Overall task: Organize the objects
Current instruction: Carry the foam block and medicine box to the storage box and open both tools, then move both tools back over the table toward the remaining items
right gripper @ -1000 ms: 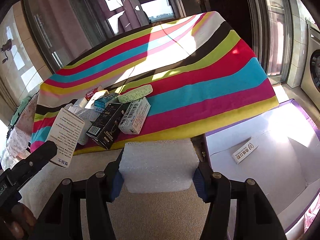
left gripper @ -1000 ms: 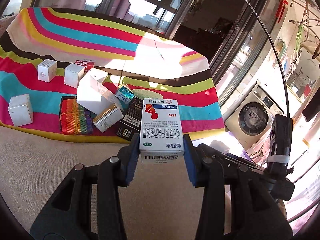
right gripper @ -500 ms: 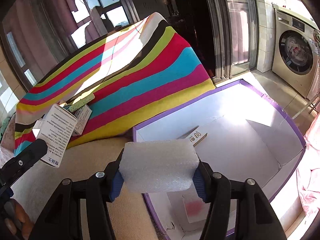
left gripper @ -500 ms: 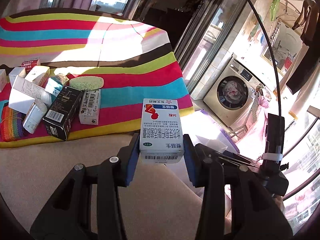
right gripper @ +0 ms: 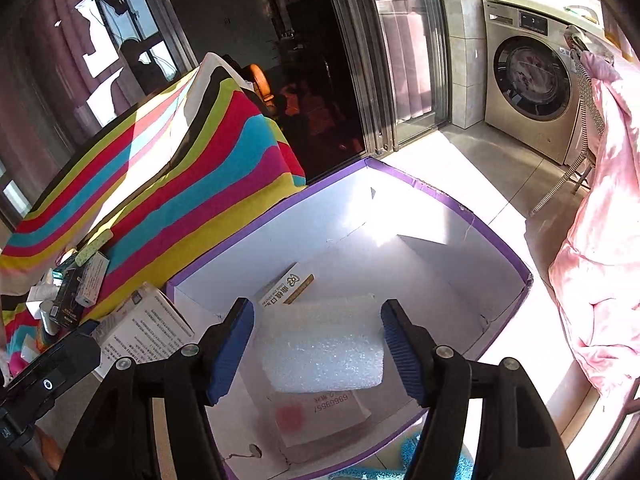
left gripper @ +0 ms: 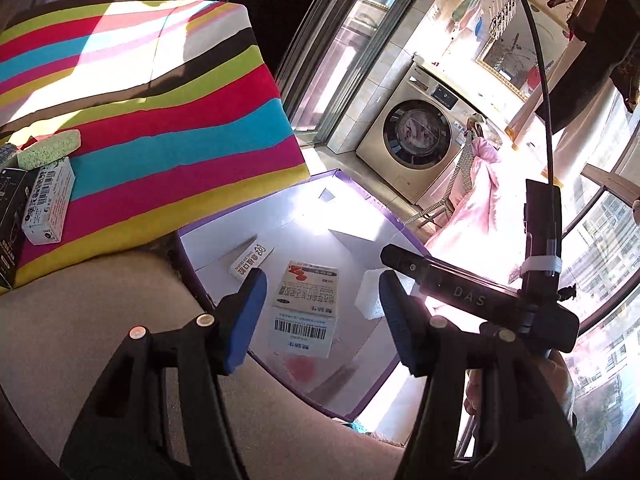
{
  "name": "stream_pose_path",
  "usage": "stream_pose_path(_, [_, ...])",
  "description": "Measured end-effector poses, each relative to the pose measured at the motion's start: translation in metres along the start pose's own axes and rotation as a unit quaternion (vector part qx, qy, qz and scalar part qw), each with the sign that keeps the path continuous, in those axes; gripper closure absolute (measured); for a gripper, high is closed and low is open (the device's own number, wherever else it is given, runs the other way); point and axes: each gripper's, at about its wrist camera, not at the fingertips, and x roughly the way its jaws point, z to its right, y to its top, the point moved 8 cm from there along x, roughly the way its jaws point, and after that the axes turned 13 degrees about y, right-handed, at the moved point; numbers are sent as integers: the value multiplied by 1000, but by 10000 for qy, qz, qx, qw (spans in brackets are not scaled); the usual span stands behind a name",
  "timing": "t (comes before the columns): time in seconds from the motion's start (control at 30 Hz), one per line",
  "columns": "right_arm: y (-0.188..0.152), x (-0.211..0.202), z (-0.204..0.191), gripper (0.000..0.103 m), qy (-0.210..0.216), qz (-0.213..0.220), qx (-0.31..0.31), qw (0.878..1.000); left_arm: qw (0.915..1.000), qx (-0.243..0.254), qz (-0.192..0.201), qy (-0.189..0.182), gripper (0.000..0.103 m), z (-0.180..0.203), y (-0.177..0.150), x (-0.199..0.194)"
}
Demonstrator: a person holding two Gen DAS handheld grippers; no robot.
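Observation:
A white box with a purple rim [left gripper: 362, 196] [right gripper: 452, 196] stands on the floor beside the striped table. My left gripper [left gripper: 320, 312] is open above it; the white medicine box [left gripper: 306, 308] is free between and below the fingers, over the box. My right gripper [right gripper: 318, 344] is open; the white foam block [right gripper: 322, 344] is free between its fingers, over the box floor. The foam block also shows in the left wrist view [left gripper: 370, 292]. A small flat carton [left gripper: 250, 262] [right gripper: 286, 286] lies inside the box.
The striped table [left gripper: 168, 140] [right gripper: 192, 184] holds a green sponge [left gripper: 50, 154], a white carton [left gripper: 50, 202] and several other boxes at its left. A washing machine [right gripper: 532, 92] and pink bedding [right gripper: 600, 240] stand to the right. A beige surface [left gripper: 100, 312] lies under my left gripper.
Both grippers swung right from the table to over the purple-rimmed box and opened. The medicine box and the foam block left the fingers and now sit free over the box.

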Motion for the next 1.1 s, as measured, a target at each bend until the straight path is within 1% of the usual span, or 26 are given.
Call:
stream_pose_path(0.07, [1,-3,7,17,-92,53,45,9999,10000,-60,11,-1,30,-2,-1,-1])
stream_pose_path(0.13, [2,-5,12,17,-185,78,33,9998,9998,-213,9,-47,28,-7,-1,-3])
stream_pose_path(0.27, [0,0,13,16,-280,-42,8,9996,9978,-660,11,-12,28,-24,1,-5])
stream_pose_path(0.37, [-1,2,10,16,-431,-118,-166,9989,9951,-976,155,52,28,-40,5,-12])
stream_pose_path(0.43, [-2,3,5,16,-551,-155,-325,9978,9935,-1073,360,88,28,-49,9,-22])
stream_pose_path(0.5, [-1,1,-3,16,-623,-97,-521,9967,9925,-1117,483,148,28,-60,11,-32])
stream_pose_path(0.6, [2,-4,-17,15,-665,135,-809,9944,9918,-1173,455,242,28,-78,11,-46])
stream_pose_path(0.63, [3,-5,-24,15,-643,199,-916,9935,9910,-1222,424,334,28,-86,9,-49])
stream_pose_path(0.73, [4,-3,-46,15,-355,230,-1275,9909,9874,-1430,406,552,28,-111,0,-64])
stream_pose_path(0.87, [-1,2,-71,15,-3,128,-1434,9896,9794,-1755,498,864,28,-151,-15,-93])
stream_pose_path(0.97, [-7,7,-92,15,310,27,-1510,9880,9708,-1948,638,1249,28,-182,-25,-117])
stream_pose_path(1.03, [-12,11,-106,15,653,-87,-1488,9867,9639,-2094,706,1488,28,-201,-33,-132])
stream_pose_path(1.1, [-17,17,-122,15,965,-208,-1421,9849,9558,-2204,731,1804,28,-223,-41,-146])
